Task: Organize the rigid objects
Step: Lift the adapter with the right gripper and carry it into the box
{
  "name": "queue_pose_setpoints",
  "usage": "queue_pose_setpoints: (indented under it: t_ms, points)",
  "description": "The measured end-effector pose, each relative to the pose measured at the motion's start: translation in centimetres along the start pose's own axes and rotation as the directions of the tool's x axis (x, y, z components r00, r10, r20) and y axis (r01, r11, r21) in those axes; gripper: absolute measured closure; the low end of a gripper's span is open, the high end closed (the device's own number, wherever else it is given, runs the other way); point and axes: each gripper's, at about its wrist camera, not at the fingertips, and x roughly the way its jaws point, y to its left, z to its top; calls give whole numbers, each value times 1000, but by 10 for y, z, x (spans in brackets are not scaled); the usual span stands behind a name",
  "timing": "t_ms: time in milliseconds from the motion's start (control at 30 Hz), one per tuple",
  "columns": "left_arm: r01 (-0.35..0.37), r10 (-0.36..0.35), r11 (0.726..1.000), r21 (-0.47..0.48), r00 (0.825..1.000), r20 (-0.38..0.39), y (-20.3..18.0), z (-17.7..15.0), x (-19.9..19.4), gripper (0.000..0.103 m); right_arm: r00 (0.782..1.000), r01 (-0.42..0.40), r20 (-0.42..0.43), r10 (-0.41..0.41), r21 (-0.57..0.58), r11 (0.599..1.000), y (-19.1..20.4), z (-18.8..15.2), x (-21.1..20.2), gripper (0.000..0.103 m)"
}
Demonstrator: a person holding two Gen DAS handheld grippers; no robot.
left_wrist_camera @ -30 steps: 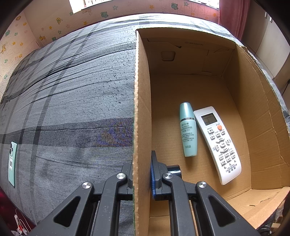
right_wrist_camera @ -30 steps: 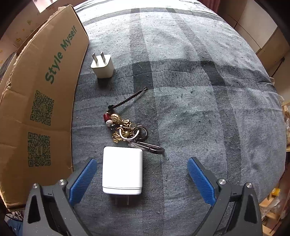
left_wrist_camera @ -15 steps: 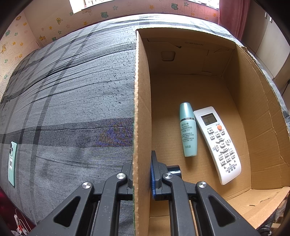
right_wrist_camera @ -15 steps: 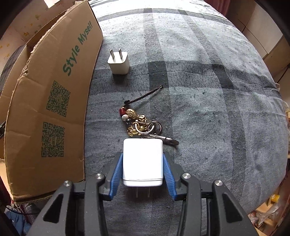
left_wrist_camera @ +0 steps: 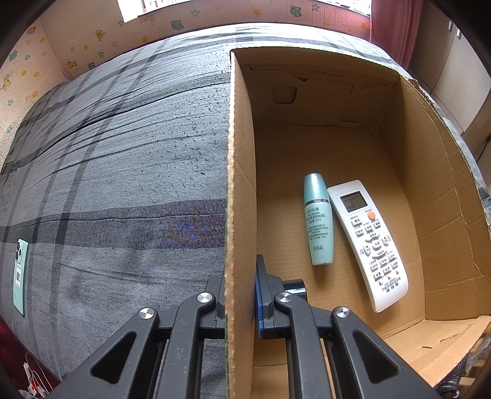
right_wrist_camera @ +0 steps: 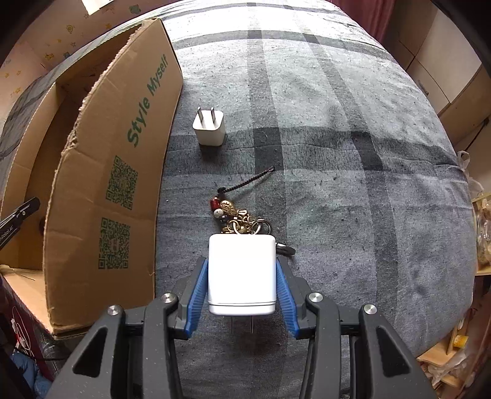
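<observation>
Both the left gripper (left_wrist_camera: 241, 302) and the right gripper (right_wrist_camera: 242, 294) have matte black linkage arms with triangular cut-outs, silver round screws at the pivots, and ribbed blue pads (right_wrist_camera: 194, 299).

I seem to be in a home bedroom: a grey plaid bedspread (left_wrist_camera: 122, 184), cartoon-sticker wallpaper (left_wrist_camera: 86, 46), and a red curtain (left_wrist_camera: 396, 27).

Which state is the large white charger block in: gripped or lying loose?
Gripped: the right hand-held gripper presses both blue pads against the large white charger block.
</observation>
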Motion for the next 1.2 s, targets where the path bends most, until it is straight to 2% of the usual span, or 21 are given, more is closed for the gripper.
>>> queue_pose_setpoints:
  t_ms: [600, 900, 1200]
  points:
    - [0, 0, 1000, 1, 1000, 0, 0, 0, 0, 92, 992, -10, 125, 20, -79, 997, 21, 33, -65, 57]
    - [2, -2, 1000, 0, 1000, 0, 0, 0, 0, 92, 983, -36, 173, 60, -139, 990, 49, 49, -89, 57]
    - [3, -3, 1000, -1, 1000, -1, 0, 0, 1, 92, 975, -79, 185, 119, -210, 975, 89, 64, -99, 57]
